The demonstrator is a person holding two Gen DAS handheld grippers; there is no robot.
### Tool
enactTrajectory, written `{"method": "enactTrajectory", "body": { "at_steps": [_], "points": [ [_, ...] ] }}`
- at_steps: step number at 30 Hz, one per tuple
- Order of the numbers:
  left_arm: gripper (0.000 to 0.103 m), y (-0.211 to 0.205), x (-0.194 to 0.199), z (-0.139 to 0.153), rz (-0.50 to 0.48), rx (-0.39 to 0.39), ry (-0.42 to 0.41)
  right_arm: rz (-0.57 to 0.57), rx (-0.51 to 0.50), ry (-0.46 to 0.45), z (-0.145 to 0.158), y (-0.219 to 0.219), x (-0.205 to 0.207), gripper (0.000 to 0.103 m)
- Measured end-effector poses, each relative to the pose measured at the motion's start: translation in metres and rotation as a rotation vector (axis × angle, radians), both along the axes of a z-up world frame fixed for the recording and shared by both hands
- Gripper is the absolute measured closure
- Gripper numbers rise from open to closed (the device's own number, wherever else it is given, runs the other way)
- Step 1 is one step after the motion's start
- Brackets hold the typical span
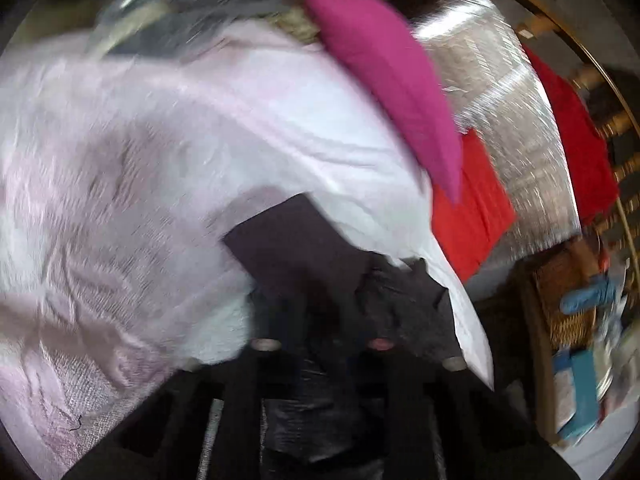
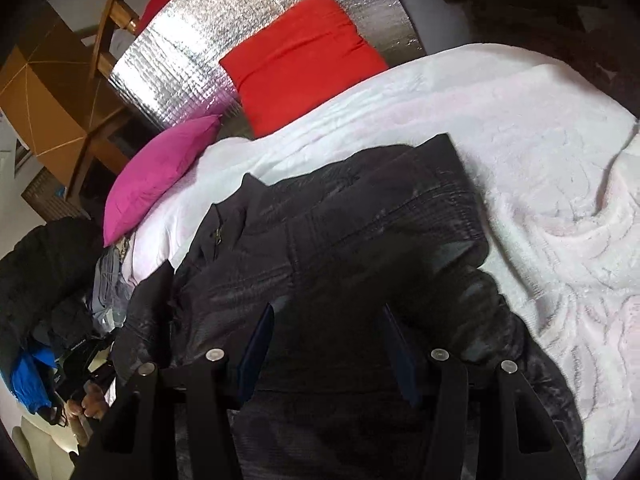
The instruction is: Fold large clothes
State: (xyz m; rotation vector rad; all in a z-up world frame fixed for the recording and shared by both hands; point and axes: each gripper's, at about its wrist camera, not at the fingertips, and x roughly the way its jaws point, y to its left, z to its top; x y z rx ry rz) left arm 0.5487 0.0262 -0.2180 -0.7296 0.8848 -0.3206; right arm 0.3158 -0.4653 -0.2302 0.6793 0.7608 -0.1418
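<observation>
Jacket [image 2: 340, 232], dark and quilted, lies spread on the white-pink blanket [image 2: 540, 168] covering the bed; the soft flat surface gives room to fold something this big. In the right wrist view it fills the near centre, collar and zip to the left, a sleeve trailing near right.

Blanket reaches the far edge, where a silver foil panel [image 2: 192, 48] stands like a headboard. Red cushion [image 2: 300, 60] leans against it; magenta cushion [image 2: 160, 176] sits just left, at the blanket's edge. Both are clear of the jacket, so they shouldn't foul a fold.

Pile of other clothes [image 2: 44, 280] sits near left, off the bed, probably the queue.

Right gripper [image 2: 328, 340]: jaws wide apart, hovering right over the jacket body with dark fabric between the fingers, nothing pinched. Looks poised to take a grip or press a crease.

Left gripper [image 1: 320, 292]: view is motion-blurred. Dark fabric bunches right at the fingertips, but I can't tell whether the jaws are clamped on it or only near it.

Judgement: early in the fold; the jacket is still mostly laid open.
</observation>
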Motion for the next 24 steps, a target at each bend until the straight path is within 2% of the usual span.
{"method": "enactTrajectory", "body": {
  "at_steps": [2,3,5,8,10,11,12,14,15,17,20,22,24],
  "points": [
    [0.103,-0.016,0.001,0.014,-0.033,0.066,-0.025,-0.015,0.004,-0.004,0.002,-0.004,-0.004,0.044],
    [0.102,-0.023,0.004,0.014,-0.042,0.099,-0.014,-0.022,0.011,-0.004,0.002,-0.006,-0.006,0.044],
    [0.102,-0.028,0.001,0.010,-0.043,0.115,0.029,-0.029,0.021,-0.007,0.002,-0.010,-0.010,0.044],
    [0.095,-0.022,0.004,0.000,-0.040,0.043,0.101,-0.024,0.004,-0.010,0.004,-0.010,-0.015,0.044],
    [0.091,-0.015,0.003,-0.001,-0.026,0.002,0.109,-0.020,-0.014,-0.010,0.006,-0.010,-0.016,0.044],
    [0.079,-0.009,0.003,0.001,-0.008,-0.011,0.103,-0.020,-0.021,-0.009,0.005,-0.011,-0.017,0.044],
    [0.055,-0.001,0.001,0.004,0.029,-0.012,0.103,-0.022,-0.022,-0.009,0.005,-0.012,-0.017,0.044],
    [0.035,0.006,-0.010,0.005,0.097,-0.015,0.076,-0.024,-0.007,-0.008,0.001,-0.014,-0.016,0.044],
    [0.035,0.010,-0.009,0.007,0.115,-0.009,0.064,-0.023,-0.002,-0.007,-0.001,-0.015,-0.015,0.044],
    [0.035,0.011,-0.003,0.001,0.091,0.008,0.079,-0.019,-0.005,-0.005,-0.004,-0.014,-0.011,0.044],
    [0.037,0.002,0.017,-0.019,0.104,0.007,0.132,-0.015,-0.018,0.003,-0.008,-0.009,-0.005,0.044],
    [0.038,0.002,0.031,-0.037,0.119,-0.031,0.170,-0.012,-0.018,0.001,-0.009,-0.005,-0.002,0.044],
    [0.062,0.002,0.044,-0.048,0.131,-0.067,0.182,-0.004,-0.026,0.003,-0.009,-0.002,0.001,0.044]
  ]
}}
